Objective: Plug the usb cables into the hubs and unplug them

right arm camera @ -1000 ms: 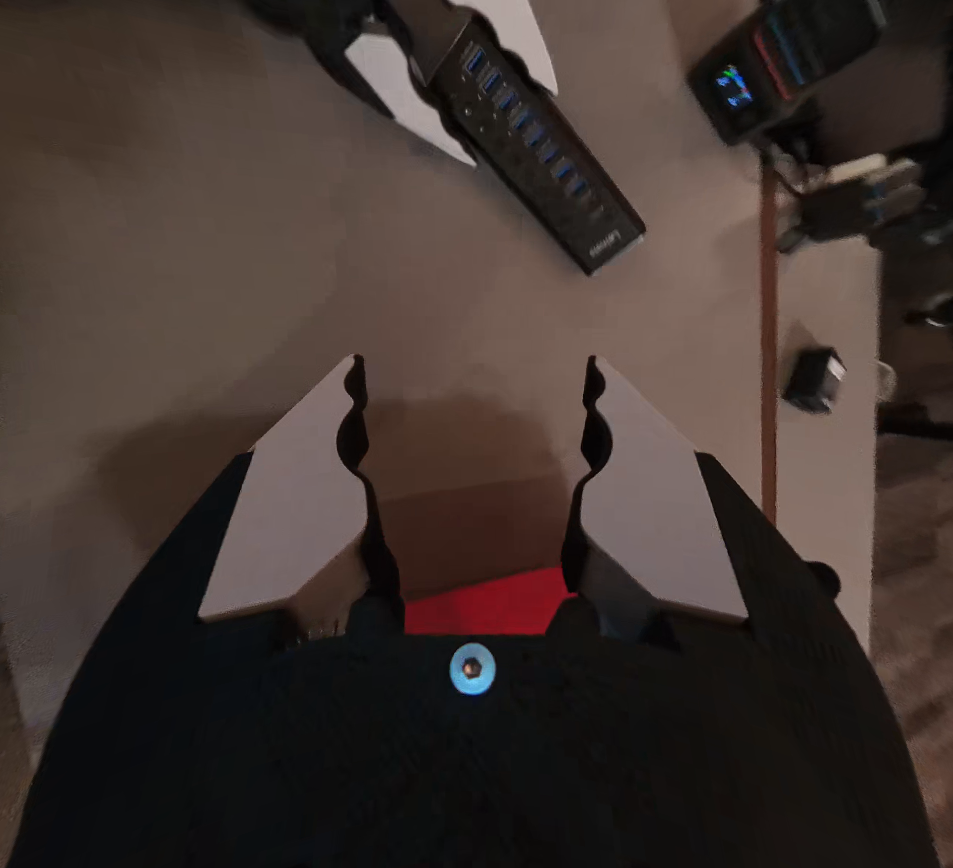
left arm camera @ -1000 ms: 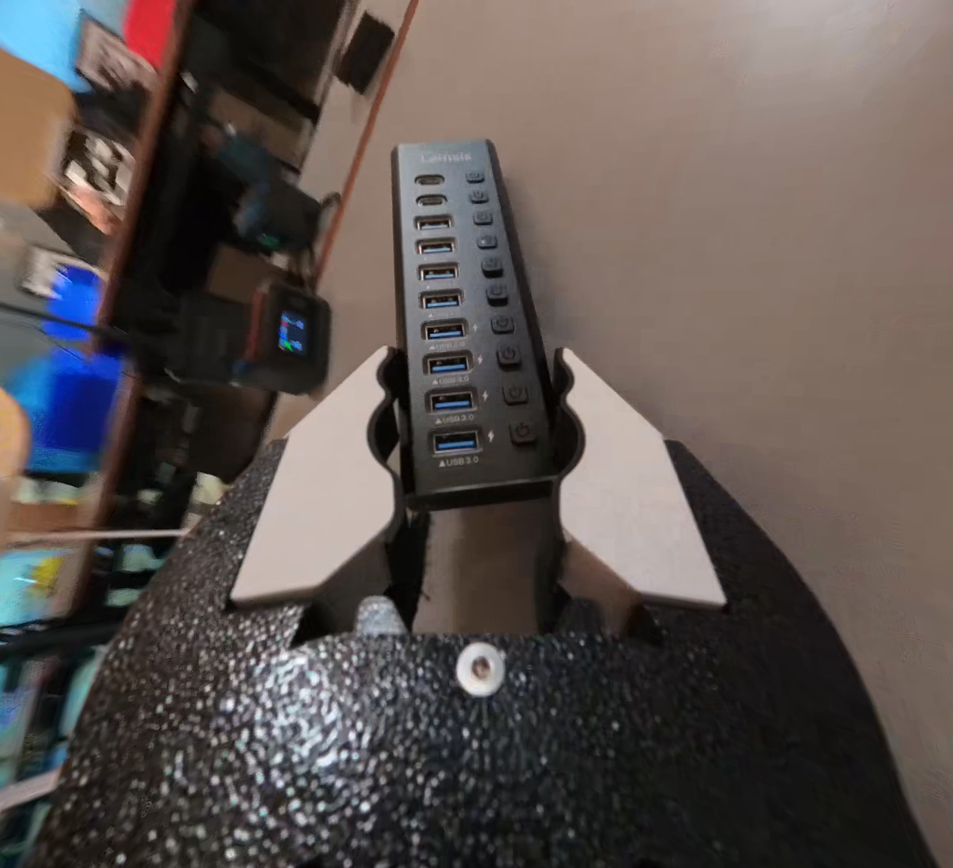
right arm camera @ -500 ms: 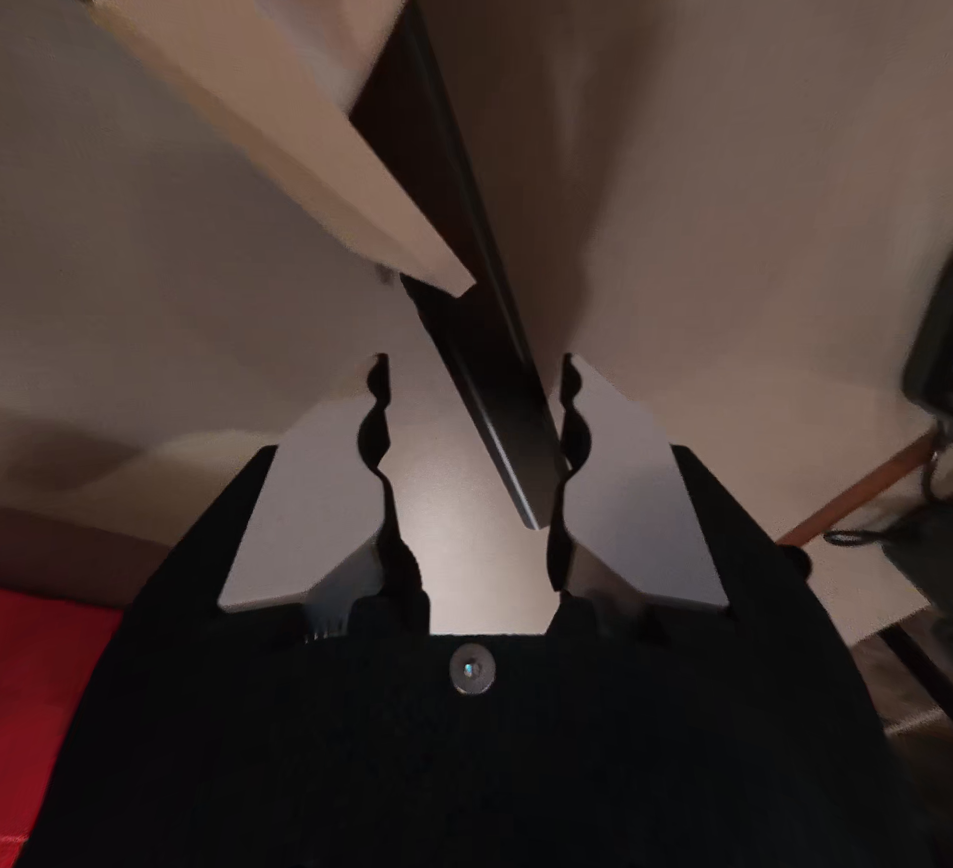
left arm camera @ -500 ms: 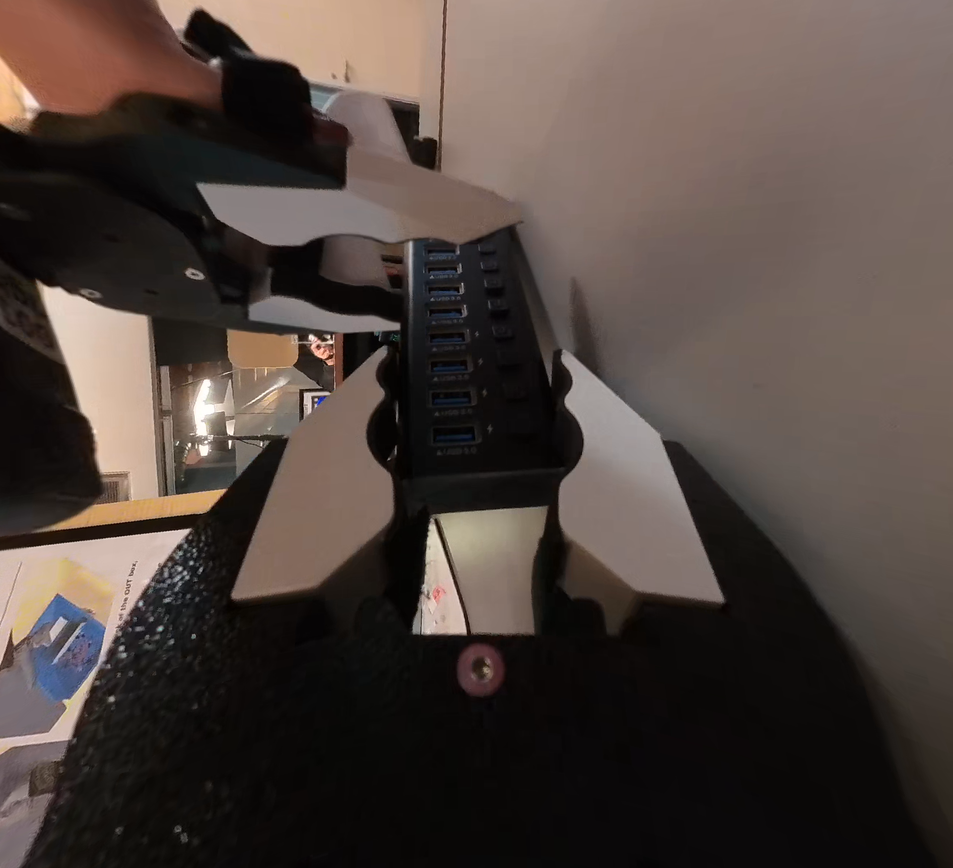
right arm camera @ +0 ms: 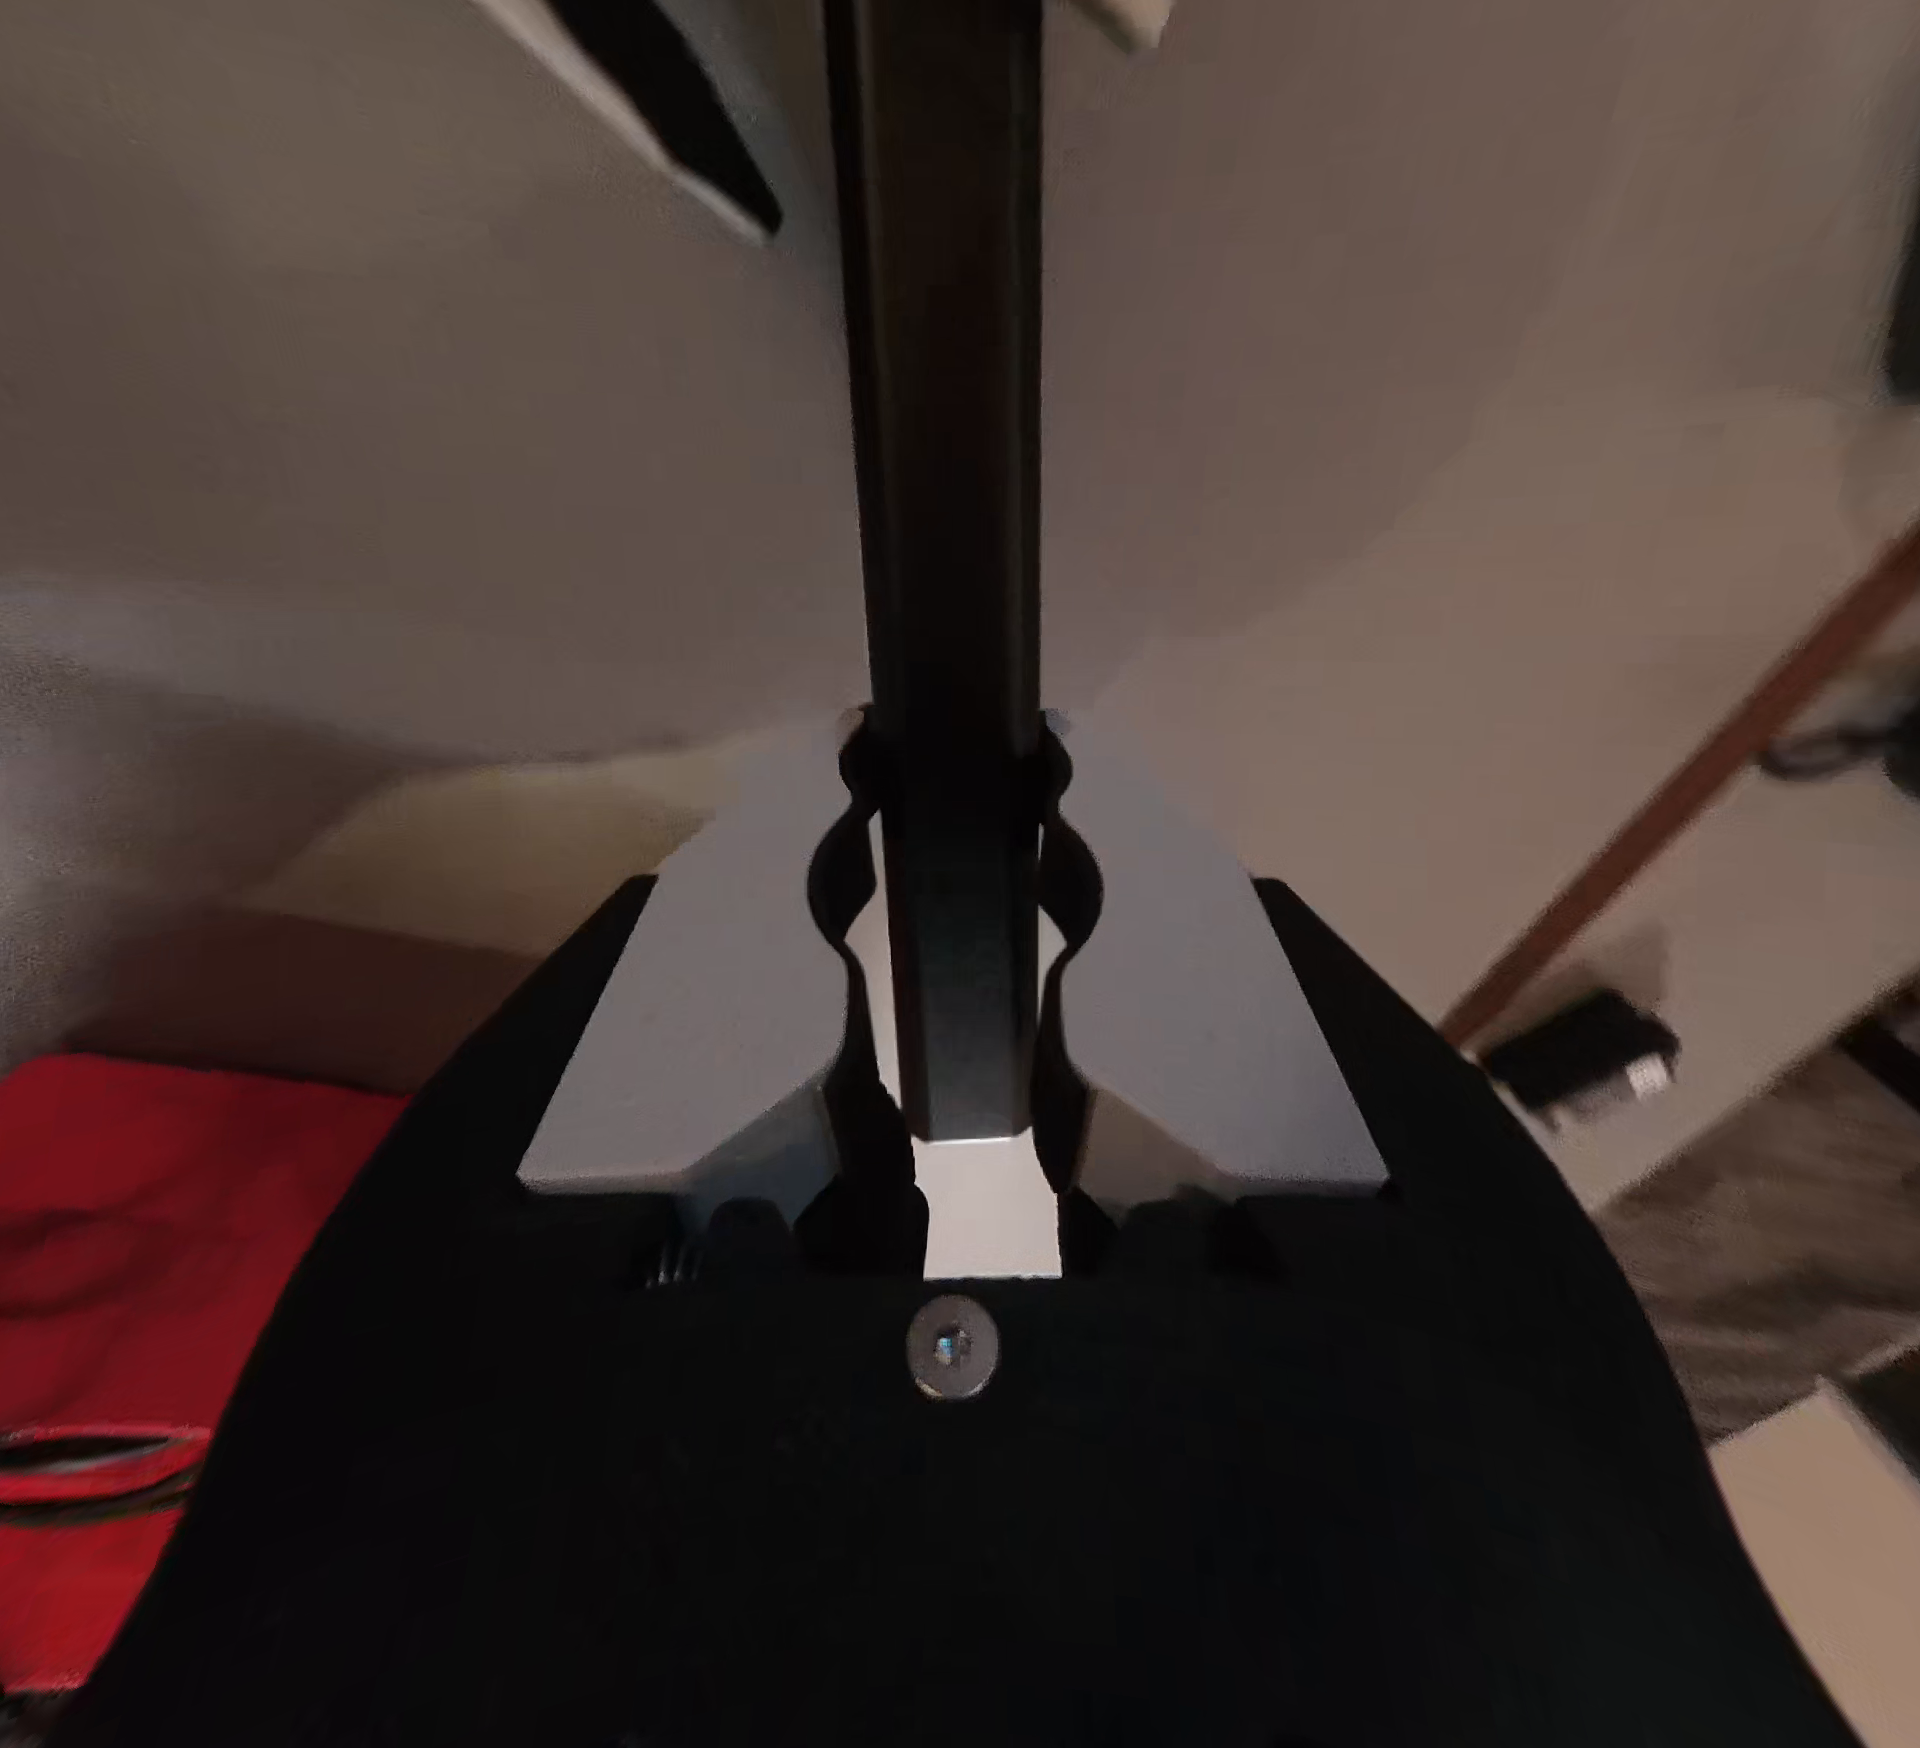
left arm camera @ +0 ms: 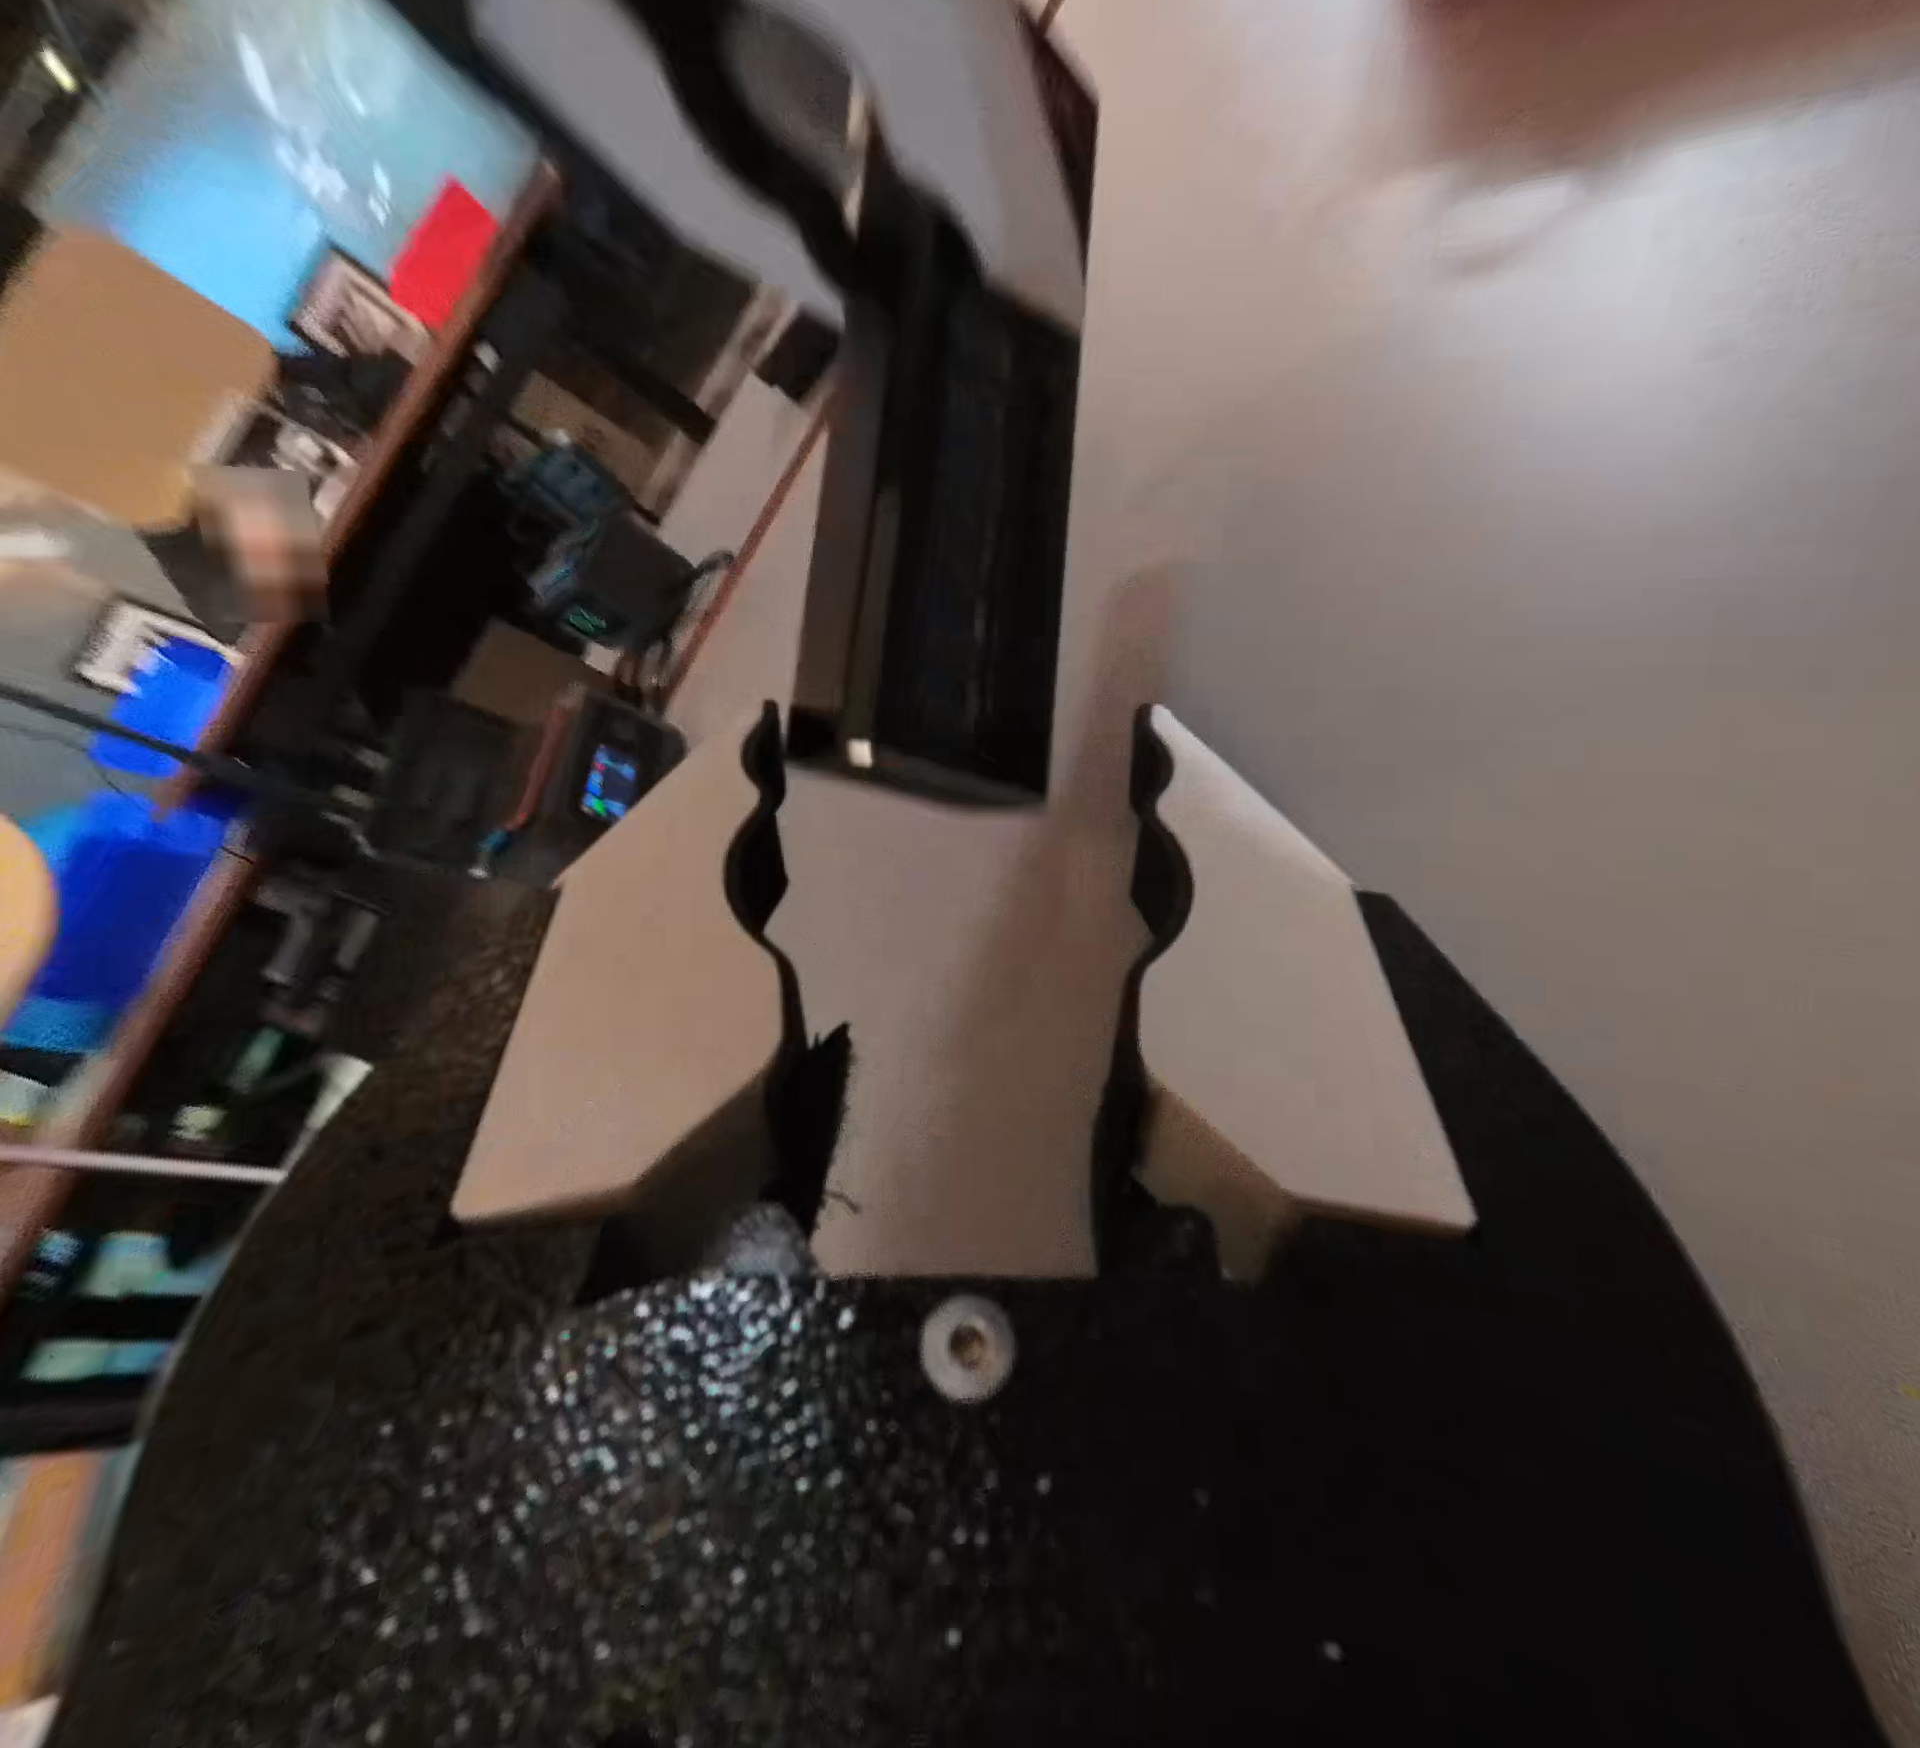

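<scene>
The right claw (right arm camera: 954, 919) pinches one end of the long black hub (right arm camera: 940, 451). The left claw (left arm camera: 951, 877) is spread wide and holds nothing; the hub's other end (left arm camera: 935, 555) sits just past its tips. The hub is over the pale bench (left arm camera: 1507, 659). It looks like a hand-over from one claw to the other. No cable shows. Next, the left claw likely must find a cable.

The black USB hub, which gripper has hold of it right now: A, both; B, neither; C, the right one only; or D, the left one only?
C: in the right wrist view the right gripper has its jaws shut on the end of the black USB hub, while in the left wrist view the left gripper stands open with the hub's end just beyond its tips.
</scene>
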Available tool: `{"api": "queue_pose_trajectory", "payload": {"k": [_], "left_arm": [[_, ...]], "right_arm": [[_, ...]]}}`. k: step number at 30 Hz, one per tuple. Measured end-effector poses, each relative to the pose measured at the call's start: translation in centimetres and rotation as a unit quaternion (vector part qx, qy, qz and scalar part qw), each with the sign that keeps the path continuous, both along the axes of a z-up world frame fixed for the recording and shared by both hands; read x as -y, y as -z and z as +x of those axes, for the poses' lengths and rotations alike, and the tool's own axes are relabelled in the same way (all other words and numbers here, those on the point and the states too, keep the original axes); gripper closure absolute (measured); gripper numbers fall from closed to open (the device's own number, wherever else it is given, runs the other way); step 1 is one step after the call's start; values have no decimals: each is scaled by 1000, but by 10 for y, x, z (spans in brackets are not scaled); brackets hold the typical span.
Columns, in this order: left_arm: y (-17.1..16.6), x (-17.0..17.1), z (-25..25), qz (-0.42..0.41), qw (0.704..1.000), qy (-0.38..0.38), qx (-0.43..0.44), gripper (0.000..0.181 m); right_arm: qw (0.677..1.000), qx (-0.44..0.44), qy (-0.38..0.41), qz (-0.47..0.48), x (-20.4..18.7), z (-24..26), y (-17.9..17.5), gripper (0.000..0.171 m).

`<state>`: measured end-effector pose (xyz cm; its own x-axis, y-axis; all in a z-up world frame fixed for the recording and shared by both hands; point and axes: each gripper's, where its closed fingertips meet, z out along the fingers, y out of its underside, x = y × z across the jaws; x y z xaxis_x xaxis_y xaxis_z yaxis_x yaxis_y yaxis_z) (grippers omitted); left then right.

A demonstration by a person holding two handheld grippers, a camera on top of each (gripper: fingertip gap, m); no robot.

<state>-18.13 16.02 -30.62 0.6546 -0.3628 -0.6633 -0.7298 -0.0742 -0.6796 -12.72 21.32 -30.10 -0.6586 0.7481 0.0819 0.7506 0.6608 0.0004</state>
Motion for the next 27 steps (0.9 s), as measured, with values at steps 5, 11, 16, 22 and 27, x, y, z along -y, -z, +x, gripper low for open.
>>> {"api": "queue_pose_trajectory", "payload": {"k": [5, 11, 16, 22, 27], "left_arm": [[15, -5, -9, -73, 994, -42, 67, 109], [16, -5, -2, -91, 989, -42, 107, 103], [-2, 4, 29, -98, 972, 11, 215, 94], [-4, 4, 32, -109, 962, 16, 250, 89], [-5, 5, 29, -110, 961, 14, 255, 88]], "right_arm": [[997, -63, 35, 39, -11, 47, -62, 146], [979, -131, 104, 118, -34, 125, -138, 146], [959, -115, 191, 177, -69, 207, -158, 146], [941, -55, 278, 187, -103, 290, -127, 146], [942, -21, 308, 133, -103, 316, -82, 145]]}}
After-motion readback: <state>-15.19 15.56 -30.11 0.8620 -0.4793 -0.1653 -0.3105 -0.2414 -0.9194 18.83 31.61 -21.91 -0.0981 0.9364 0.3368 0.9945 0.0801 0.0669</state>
